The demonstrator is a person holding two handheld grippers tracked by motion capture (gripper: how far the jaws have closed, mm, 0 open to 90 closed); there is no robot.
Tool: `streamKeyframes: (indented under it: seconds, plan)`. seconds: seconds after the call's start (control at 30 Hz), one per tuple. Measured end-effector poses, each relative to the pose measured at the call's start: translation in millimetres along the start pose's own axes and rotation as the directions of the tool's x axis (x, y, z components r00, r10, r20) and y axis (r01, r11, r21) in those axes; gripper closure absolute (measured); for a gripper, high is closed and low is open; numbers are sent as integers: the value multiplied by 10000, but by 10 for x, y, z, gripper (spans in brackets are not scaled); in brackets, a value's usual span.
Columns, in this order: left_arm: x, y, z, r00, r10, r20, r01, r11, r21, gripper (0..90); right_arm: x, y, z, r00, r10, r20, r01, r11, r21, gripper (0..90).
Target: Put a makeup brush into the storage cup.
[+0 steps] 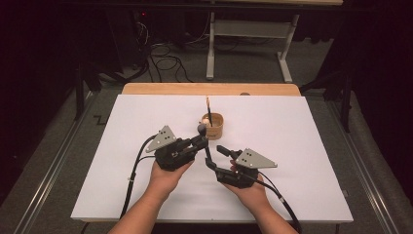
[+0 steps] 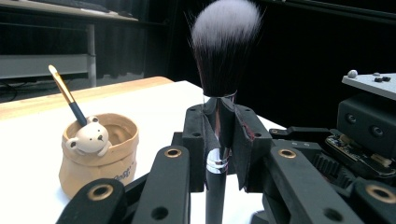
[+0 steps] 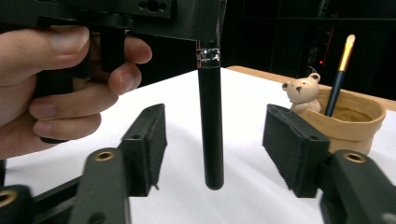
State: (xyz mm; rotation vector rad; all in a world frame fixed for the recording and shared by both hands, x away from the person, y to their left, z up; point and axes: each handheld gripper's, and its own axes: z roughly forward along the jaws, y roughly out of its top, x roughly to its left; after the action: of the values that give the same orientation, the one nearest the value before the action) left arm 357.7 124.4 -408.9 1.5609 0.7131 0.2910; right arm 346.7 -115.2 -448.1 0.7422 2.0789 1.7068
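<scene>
A black-handled makeup brush (image 2: 219, 46) with a fluffy white-tipped head stands upright in my left gripper (image 2: 219, 116), whose jaws are shut on its silver-ringed neck. From above, the brush (image 1: 201, 128) points up beside the left gripper (image 1: 202, 141) at the table's middle. The brush's handle (image 3: 210, 126) hangs down between the pads (image 3: 292, 149) of my right gripper (image 3: 215, 140), which stand apart with clear gaps on both sides. The right gripper (image 1: 216, 157) sits just right of the left one. A tan cup (image 1: 214, 126) with a bear figure (image 2: 88, 137) holds a thin brush (image 2: 67, 95).
A white sheet (image 1: 292, 146) covers the table, with a wooden edge (image 1: 209, 88) at the far side. The cup (image 3: 350, 123) stands just beyond both grippers. A hand (image 3: 60, 84) grips the left gripper's body. Cables (image 1: 165, 63) and a table frame (image 1: 253, 29) lie on the floor beyond.
</scene>
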Motion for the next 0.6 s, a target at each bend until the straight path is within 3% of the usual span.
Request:
streamKeyframes:
  seconds: [0.27,0.6]
  plan:
    - [20,9,-16,9999,6,-110,-5,10000,38,768,6,8,11,9999,-48,-90,50,9996,280,196]
    - [64,24,-58,9995,23,-306,-24,10000,-28,768,-21,28,-24,9999,-106,-127,115,9976,682,76]
